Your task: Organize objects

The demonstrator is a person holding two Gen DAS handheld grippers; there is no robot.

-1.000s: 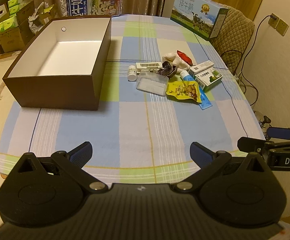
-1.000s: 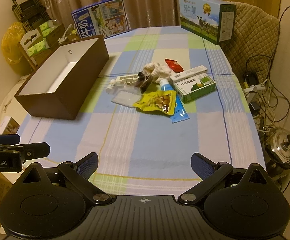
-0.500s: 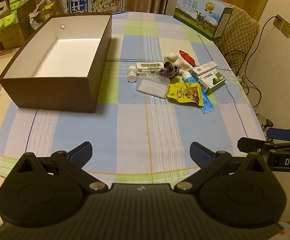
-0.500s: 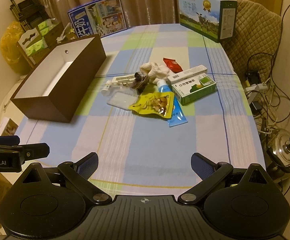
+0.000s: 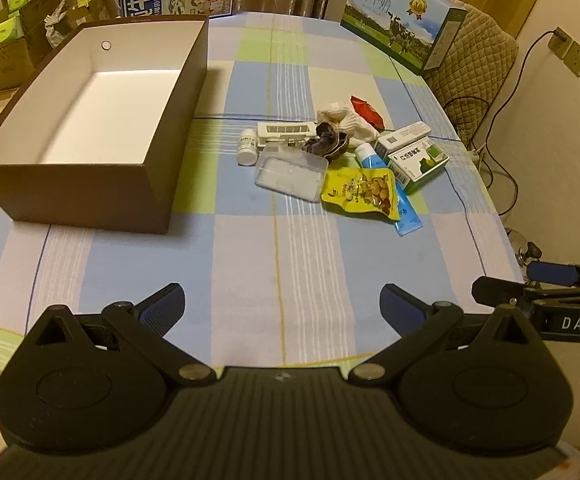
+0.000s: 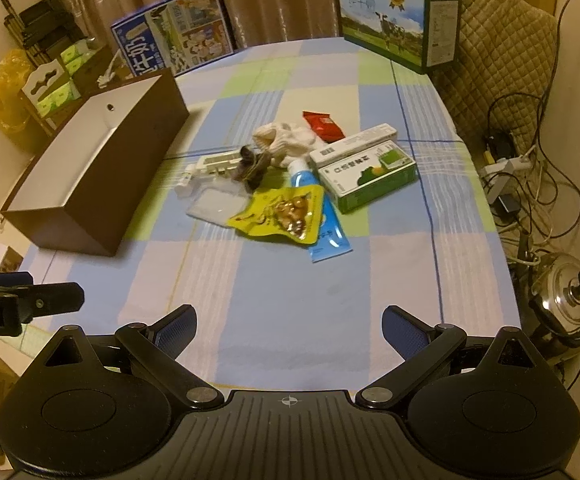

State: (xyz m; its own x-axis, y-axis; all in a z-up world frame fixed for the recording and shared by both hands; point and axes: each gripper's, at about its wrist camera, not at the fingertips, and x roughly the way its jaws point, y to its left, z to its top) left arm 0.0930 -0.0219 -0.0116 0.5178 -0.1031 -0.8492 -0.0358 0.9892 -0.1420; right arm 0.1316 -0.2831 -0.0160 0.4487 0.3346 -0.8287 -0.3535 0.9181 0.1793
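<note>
Table (image 5: 250, 264), checked cloth, is taken up mostly by bare surface at the near edge. The brown box (image 5: 90, 184) is set at the left with its mouth up and nothing inside, presumably staged as the drop target. Two milk cartons (image 6: 397, 16) are parked at the far edge, out of the work zone.

The loose items are heaped in one cluster right of the box, well apart from both grippers:
- green-and-white carton (image 6: 369, 178), with a slim white carton (image 6: 353, 144) just behind it
- yellow snack pouch (image 6: 282, 212) laid over the blue tube (image 6: 321, 216), so the tube is pinned until the pouch is lifted
- clear plastic case (image 5: 290, 170), nearest the box
- white pill strip box (image 5: 286, 130) and small white bottle (image 5: 248, 146)
- white cloth (image 6: 286, 140), dark scrunchie (image 5: 327, 144) resting against it, red packet (image 6: 323, 126) at the back

Left gripper (image 5: 282, 306): fingers spread wide, nothing held, hovering over the near table edge. Right gripper (image 6: 290, 328): same, released and empty, pointed at the cluster.

Nothing is judged sorted yet. The pouch or the clear case is likely the easiest first pick, since both lie on top and unobstructed.
</note>
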